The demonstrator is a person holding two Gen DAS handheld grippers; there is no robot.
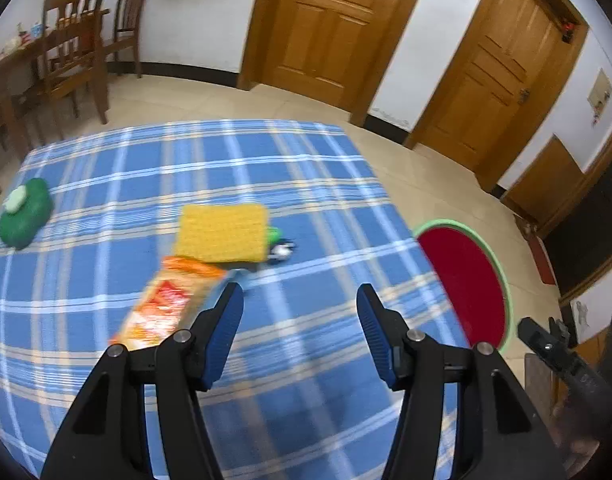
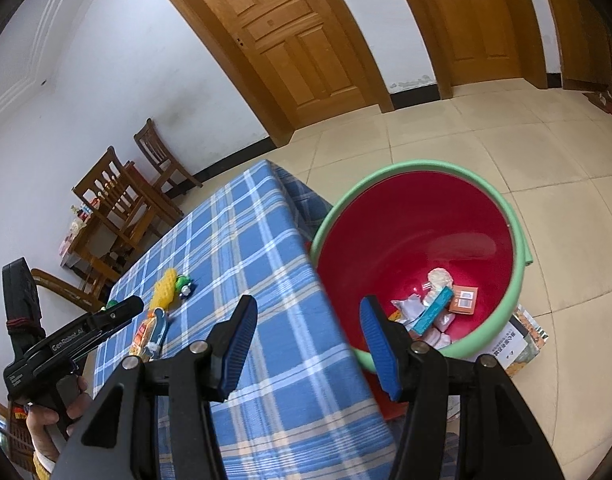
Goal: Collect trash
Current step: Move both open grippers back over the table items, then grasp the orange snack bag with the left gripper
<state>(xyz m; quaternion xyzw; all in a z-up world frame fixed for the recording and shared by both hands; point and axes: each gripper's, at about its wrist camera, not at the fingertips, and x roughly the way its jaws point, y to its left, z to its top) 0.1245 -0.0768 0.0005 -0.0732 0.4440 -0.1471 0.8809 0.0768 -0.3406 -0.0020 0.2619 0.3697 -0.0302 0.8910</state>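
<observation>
Over the tablecloth's near edge, left gripper empty, jaws apart; right gripper likewise, above bucket. Next: reaching for orange snack wrapper.

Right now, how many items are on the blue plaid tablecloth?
4, perhaps more hidden. Green pouch at the far left edge; yellow waffle-textured pad mid-cloth; orange snack wrapper overlapping its near corner; small green-and-black object tucked beside the pad's right edge.
</observation>
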